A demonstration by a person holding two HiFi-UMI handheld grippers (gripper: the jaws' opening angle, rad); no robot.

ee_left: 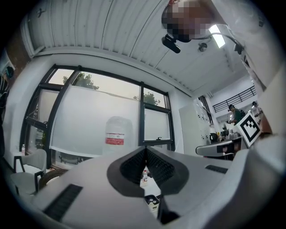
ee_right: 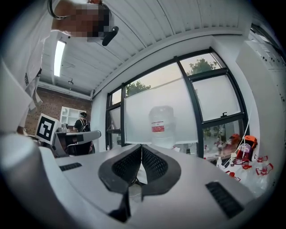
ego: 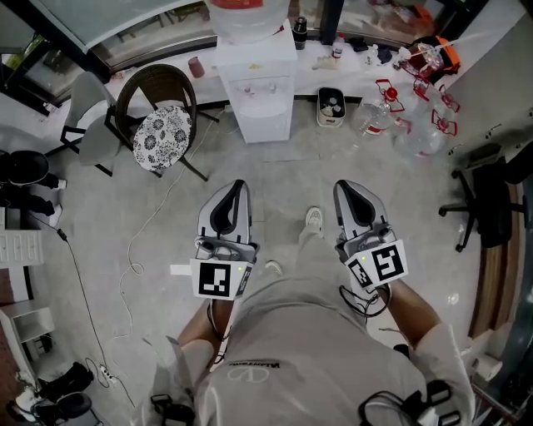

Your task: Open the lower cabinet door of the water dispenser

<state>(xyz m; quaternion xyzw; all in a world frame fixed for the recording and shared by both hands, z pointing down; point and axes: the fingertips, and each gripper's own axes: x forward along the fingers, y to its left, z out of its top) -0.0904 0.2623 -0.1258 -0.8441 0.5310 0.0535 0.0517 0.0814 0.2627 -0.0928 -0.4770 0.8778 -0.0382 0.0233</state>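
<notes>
The white water dispenser (ego: 260,87) stands against the far wall with a large bottle (ego: 246,15) on top. Its lower cabinet door (ego: 266,123) faces me and looks closed. Both grippers are held out level over the floor, well short of the dispenser. My left gripper (ego: 240,186) has its jaws together with nothing between them, and my right gripper (ego: 343,188) is the same. In the left gripper view the shut gripper (ee_left: 145,149) points toward the bottle (ee_left: 115,136). In the right gripper view the gripper (ee_right: 141,146) sits just below the bottle (ee_right: 161,125).
A wicker chair with a patterned cushion (ego: 163,126) stands left of the dispenser, beside a white chair (ego: 87,116). A small bin (ego: 331,106) sits at the dispenser's right. Empty bottles (ego: 400,125) lie further right, near a black office chair (ego: 491,204). A cable (ego: 137,250) trails across the floor.
</notes>
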